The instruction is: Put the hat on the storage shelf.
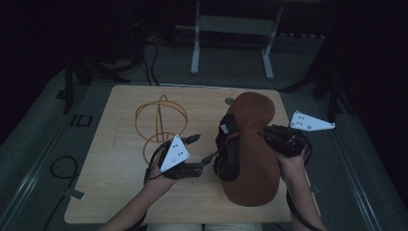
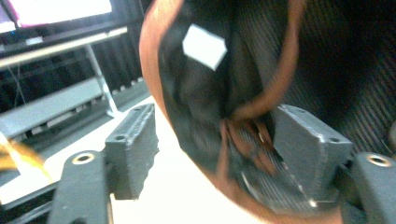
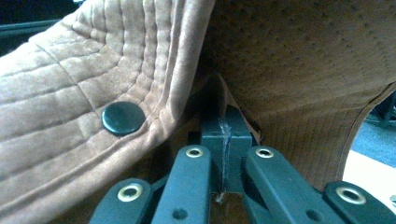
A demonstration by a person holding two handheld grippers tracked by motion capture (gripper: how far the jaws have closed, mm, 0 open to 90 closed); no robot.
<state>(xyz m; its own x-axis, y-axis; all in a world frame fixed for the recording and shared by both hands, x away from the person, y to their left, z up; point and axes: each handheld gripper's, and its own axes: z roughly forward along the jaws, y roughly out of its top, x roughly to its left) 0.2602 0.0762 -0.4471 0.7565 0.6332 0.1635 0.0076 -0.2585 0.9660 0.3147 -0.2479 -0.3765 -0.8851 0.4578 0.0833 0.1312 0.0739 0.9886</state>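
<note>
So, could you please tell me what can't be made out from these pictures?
- Hat: its near side lies behind the right gripper in the right gripper view.
- Label: blurred in the left gripper view, no print legible.
- Wire stand: its lower loop is hidden by the left gripper in the high view.
- Room beyond the table: too dark.

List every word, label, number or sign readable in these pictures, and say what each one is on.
No text can be read.
White tag inside the brown hat: blurred, no lettering can be made out.
Dark snap button on the hat's brim: plain, no marking.
Bright screen in the background: washed out, unreadable.
Small white label on the hat's black lining: too small to read.
</note>
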